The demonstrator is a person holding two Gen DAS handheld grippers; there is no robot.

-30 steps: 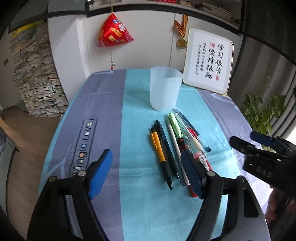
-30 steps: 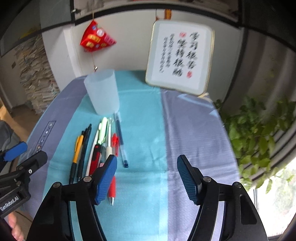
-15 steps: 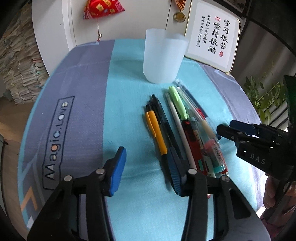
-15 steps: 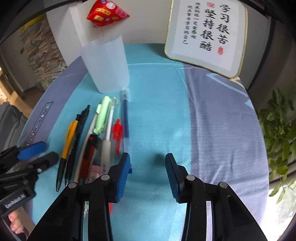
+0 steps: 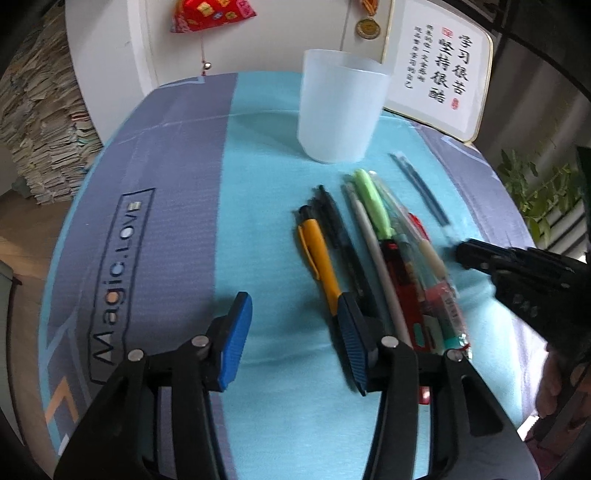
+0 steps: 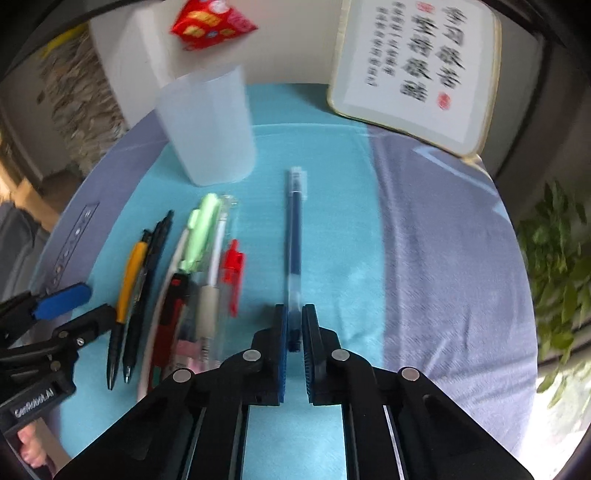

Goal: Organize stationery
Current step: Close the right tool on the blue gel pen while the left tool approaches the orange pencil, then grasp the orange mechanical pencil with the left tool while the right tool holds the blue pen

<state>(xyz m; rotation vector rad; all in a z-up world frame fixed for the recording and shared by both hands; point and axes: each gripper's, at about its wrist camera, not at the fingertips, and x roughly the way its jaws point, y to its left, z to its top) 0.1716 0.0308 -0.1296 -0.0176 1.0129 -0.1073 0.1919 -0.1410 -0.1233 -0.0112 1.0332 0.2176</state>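
A frosted plastic cup point(image 5: 341, 107) point(image 6: 208, 129) stands upright at the back of the table. In front of it lies a row of pens: an orange one point(image 5: 319, 254) point(image 6: 130, 273), black ones point(image 5: 341, 240), a green one point(image 5: 371, 195) point(image 6: 199, 225), a red one point(image 6: 233, 273). My right gripper point(image 6: 293, 323) is shut on the near end of a blue gel pen point(image 6: 294, 236) that lies apart to the right. My left gripper point(image 5: 291, 328) is open and empty, low over the cloth beside the orange pen.
A framed calligraphy board point(image 5: 439, 70) point(image 6: 413, 70) leans at the back right. A red ornament point(image 5: 210, 14) hangs on the wall. A potted plant point(image 6: 554, 258) stands off the right edge. Stacked papers point(image 5: 40, 122) stand at the left.
My right gripper came down and closed on the blue gel pen, which now lies apart from the row. My left gripper narrowed and moved closer to the pens.
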